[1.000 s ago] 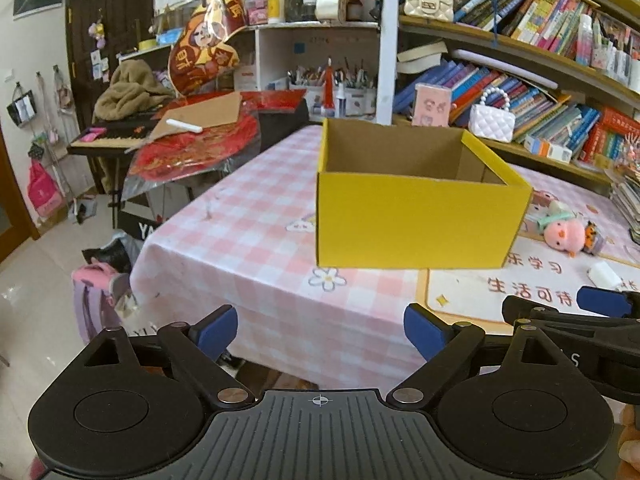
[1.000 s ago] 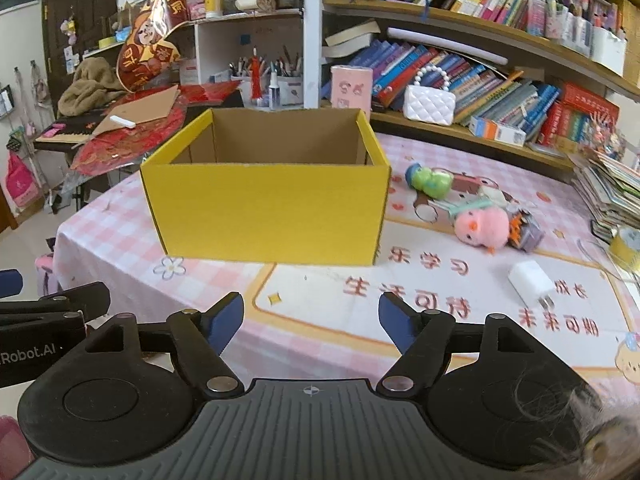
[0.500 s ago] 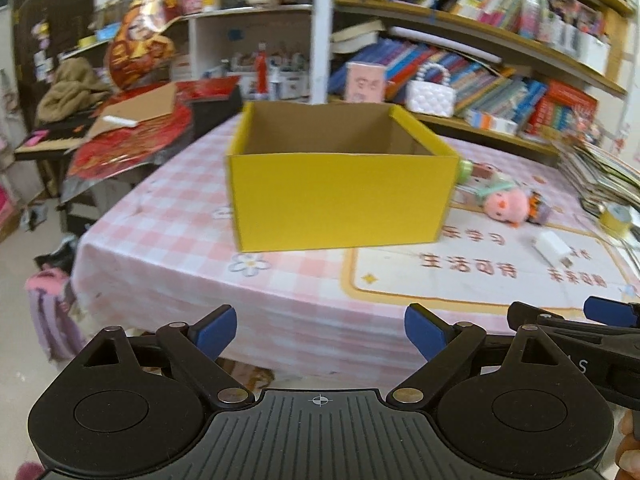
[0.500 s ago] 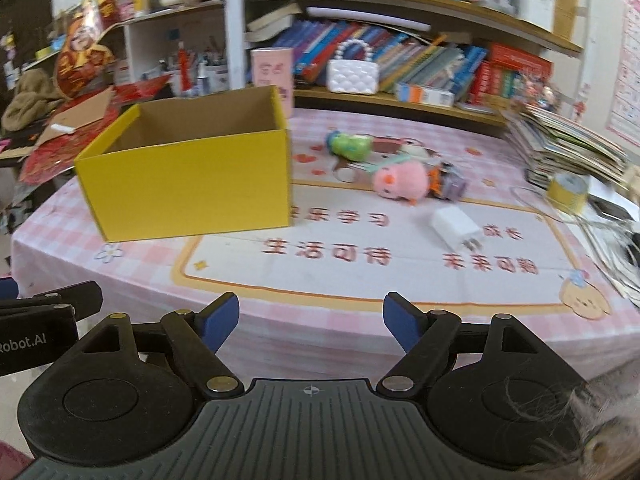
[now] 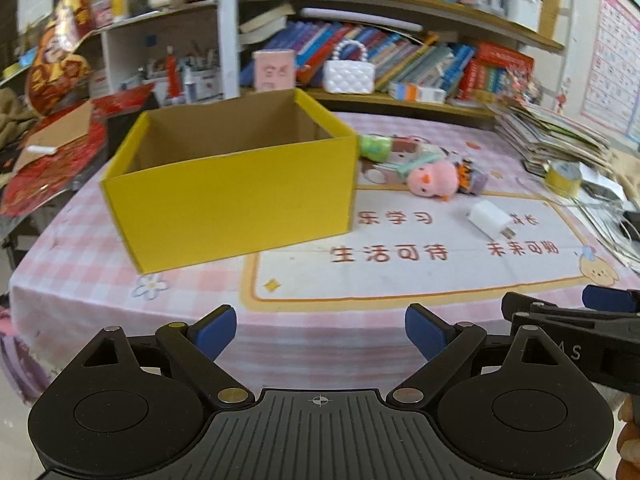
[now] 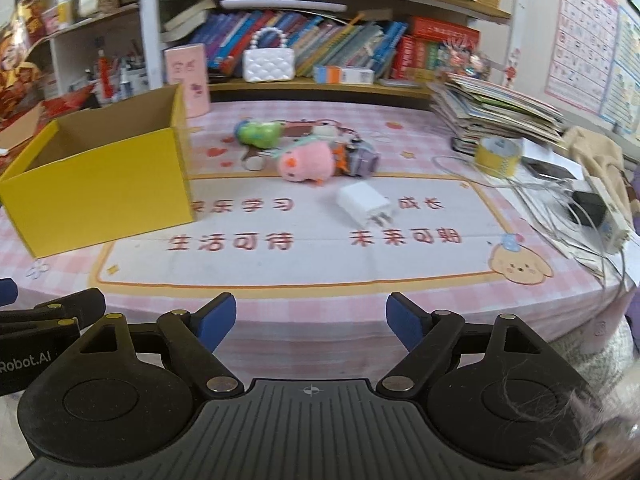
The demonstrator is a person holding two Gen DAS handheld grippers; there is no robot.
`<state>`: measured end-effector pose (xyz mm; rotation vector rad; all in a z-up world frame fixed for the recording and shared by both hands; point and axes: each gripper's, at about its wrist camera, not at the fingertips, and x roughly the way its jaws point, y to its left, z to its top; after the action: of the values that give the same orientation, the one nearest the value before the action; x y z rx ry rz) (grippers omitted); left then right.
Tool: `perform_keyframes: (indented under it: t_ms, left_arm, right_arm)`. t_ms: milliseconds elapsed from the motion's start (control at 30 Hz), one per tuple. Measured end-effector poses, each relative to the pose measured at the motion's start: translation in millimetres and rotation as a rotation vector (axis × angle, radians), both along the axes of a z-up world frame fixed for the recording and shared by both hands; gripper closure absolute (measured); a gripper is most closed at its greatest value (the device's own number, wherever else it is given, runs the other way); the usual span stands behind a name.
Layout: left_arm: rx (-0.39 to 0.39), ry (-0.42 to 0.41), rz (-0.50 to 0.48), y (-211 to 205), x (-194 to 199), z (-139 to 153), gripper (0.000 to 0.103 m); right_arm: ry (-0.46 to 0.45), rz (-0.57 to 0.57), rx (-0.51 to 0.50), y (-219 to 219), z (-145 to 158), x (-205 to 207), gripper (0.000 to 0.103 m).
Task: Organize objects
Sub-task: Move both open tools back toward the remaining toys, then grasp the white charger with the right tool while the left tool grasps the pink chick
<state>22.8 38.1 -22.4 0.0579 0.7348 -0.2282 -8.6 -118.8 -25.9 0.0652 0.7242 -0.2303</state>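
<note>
a: what changed?
b: both tongs swung right; right tongs [image 6: 310, 318] opening, left tongs [image 5: 320, 330] released, both empty. pink plush [image 6: 306, 162] ahead, yellow box [image 6: 100, 184] ahead-left, unfilled.

- This is looking like a lived-in home room, a child's study or play corner.
- Wooden bookshelves [image 6: 328, 52] are running along the back wall, sagging with colourful books.
- A table [image 6: 400, 128] is wearing a pink checked cloth with a cartoon study mat [image 6: 304, 248] lying on it.
- Alphabet posters [image 6: 580, 40] are hanging on the right wall.
- A small white quilted handbag [image 6: 269, 65] is sitting on the shelf.
- A pile of picture books [image 6: 496, 114] is leaning at the table's far right corner.
- Plush toys [image 6: 306, 162] are lying on the table.
</note>
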Motion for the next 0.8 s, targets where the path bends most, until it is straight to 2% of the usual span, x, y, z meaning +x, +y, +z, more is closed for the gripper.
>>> perform_keyframes:
  t_ms: [300, 800]
  left_arm:
    - [0.022, -0.015, -0.019, -29.2, 23.7, 1.9, 0.009]
    - [0.046, 0.039, -0.020, -86.2, 76.7, -10.4, 0.009]
  right_arm:
    - [0.012, -0.040, 0.008, -32.5, 0.4, 19.7, 0.022]
    - [0.069, -0.006, 0.025, -88.0, -8.7, 76.9, 0.022]
